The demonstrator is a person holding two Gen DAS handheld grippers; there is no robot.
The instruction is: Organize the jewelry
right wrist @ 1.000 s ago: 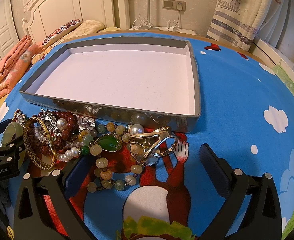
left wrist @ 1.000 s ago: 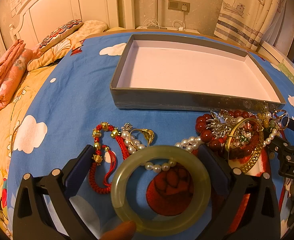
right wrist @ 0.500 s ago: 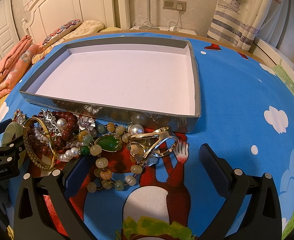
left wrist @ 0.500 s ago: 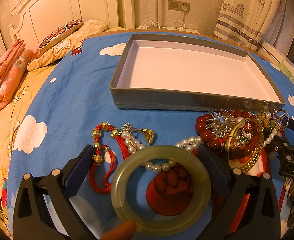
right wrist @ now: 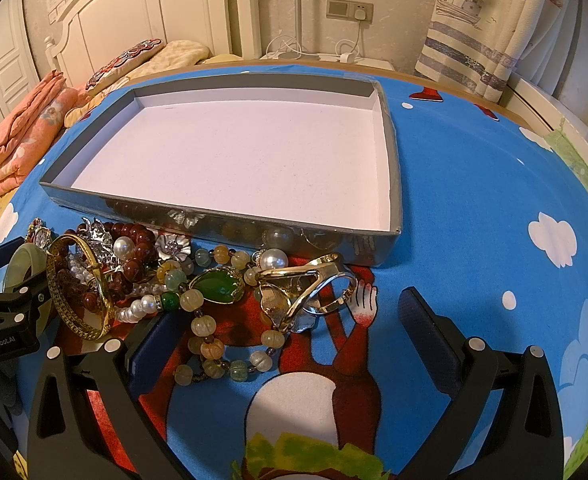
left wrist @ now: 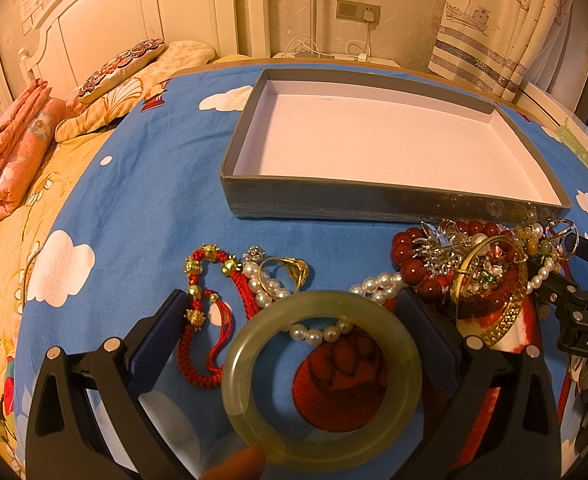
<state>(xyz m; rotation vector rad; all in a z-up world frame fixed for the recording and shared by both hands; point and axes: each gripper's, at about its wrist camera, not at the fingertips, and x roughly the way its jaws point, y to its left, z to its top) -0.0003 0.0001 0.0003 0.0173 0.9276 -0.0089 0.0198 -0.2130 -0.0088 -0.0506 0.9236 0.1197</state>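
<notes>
A shallow grey box [left wrist: 378, 204] with a white floor stands empty on the blue cloth; it also shows in the right wrist view [right wrist: 390, 184]. A pale green jade bangle [left wrist: 322, 380] sits between the wide-spread fingers of my left gripper [left wrist: 298, 340], with a fingertip at its near edge; the pads do not touch it. Beyond lie a red cord bracelet [left wrist: 205, 312], a pearl strand [left wrist: 269, 288], red beads [left wrist: 410, 256] and a gold bangle [left wrist: 490, 288]. My right gripper [right wrist: 281, 332] is open over a green-stone bead necklace [right wrist: 217, 288] and gold rings [right wrist: 310, 288].
Pillows [left wrist: 121, 64] and folded pink bedding [left wrist: 9, 160] lie to the left by a white headboard. A wall socket [left wrist: 358, 12] with cables and a curtain [left wrist: 494, 28] are behind the box. The other gripper's body shows at each view's side [left wrist: 582, 320].
</notes>
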